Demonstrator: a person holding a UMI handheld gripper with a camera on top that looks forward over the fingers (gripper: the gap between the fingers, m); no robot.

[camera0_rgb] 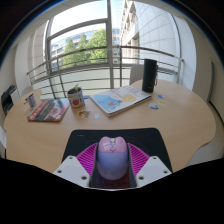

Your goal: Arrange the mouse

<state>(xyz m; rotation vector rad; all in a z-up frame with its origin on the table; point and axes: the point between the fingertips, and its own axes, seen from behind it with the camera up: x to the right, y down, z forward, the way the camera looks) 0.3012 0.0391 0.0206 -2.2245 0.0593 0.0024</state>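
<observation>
A pale pink-white computer mouse (112, 158) sits between my two fingers, its nose pointing away from me. My gripper (112, 150) is shut on it: the magenta pads (87, 158) press against both of its sides. The mouse is over a black mouse mat (112, 134) that lies on the near part of a round wooden table (170, 115). I cannot tell whether the mouse rests on the mat or is held just above it.
Beyond the mat lie an open magazine (118, 100), a patterned cup (76, 97) and a tall black cylinder (149, 75). A dark red notebook (47, 109) lies at the left. A window with a railing is behind the table.
</observation>
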